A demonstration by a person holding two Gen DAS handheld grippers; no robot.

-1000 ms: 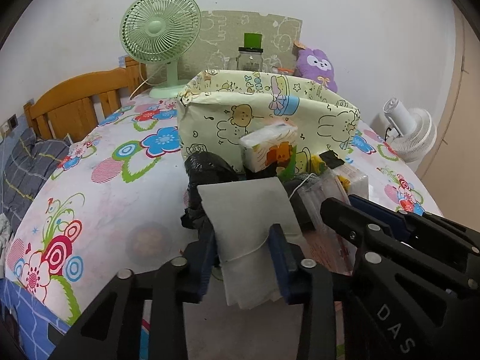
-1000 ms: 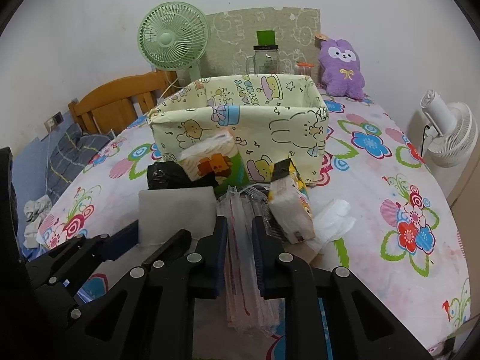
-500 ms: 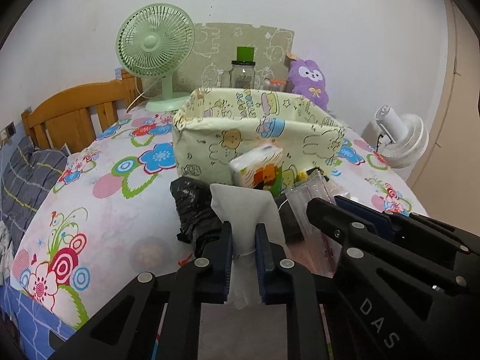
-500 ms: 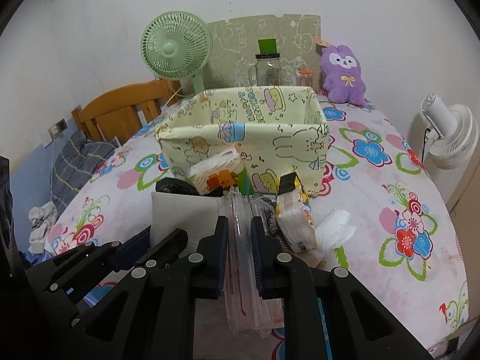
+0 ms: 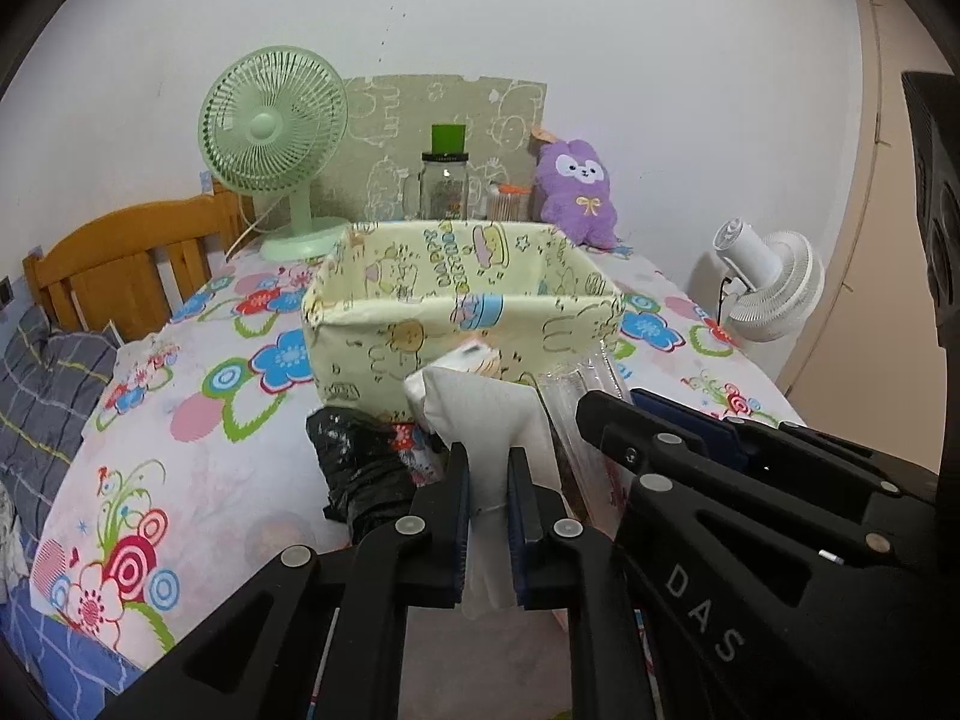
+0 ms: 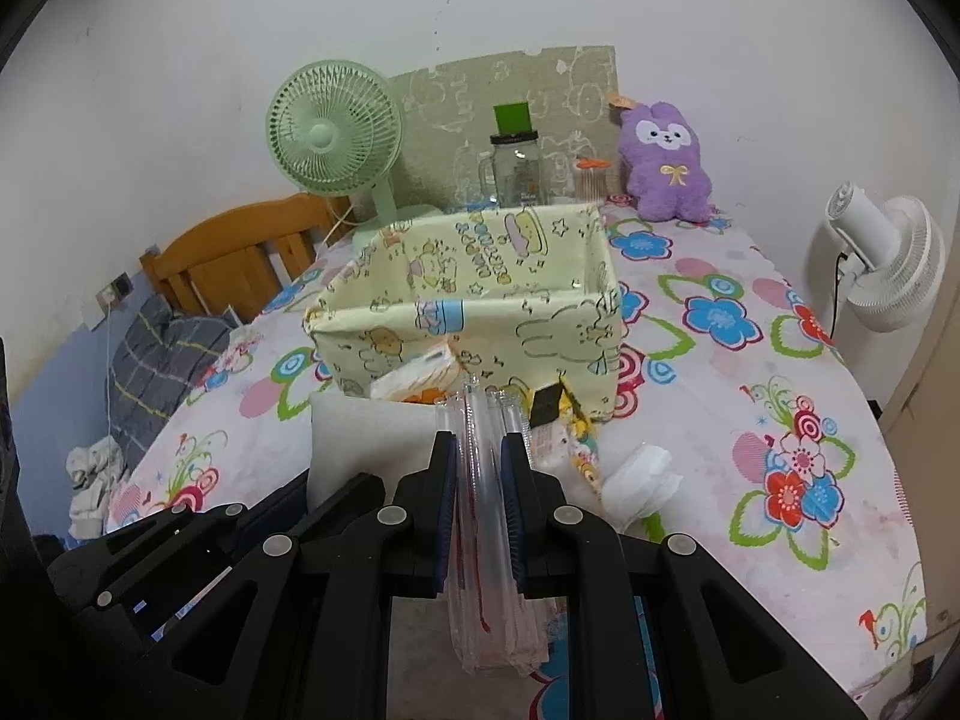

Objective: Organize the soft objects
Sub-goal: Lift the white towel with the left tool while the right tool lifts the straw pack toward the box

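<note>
Left gripper (image 5: 487,501) is clamping a folded white cloth (image 5: 486,414), right gripper (image 6: 480,480) is pinching a clear plastic pouch (image 6: 483,468); both are hanging before the yellow cartoon-print fabric bin (image 6: 474,324), presumably awaiting deposit.

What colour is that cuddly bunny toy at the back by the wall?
Purple, with a white face and a small yellow bow; the plush bunny shows best in the right wrist view.

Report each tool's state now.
Left tool: closed on the white folded cloth.
Right tool: closed on the clear plastic packet.
</note>
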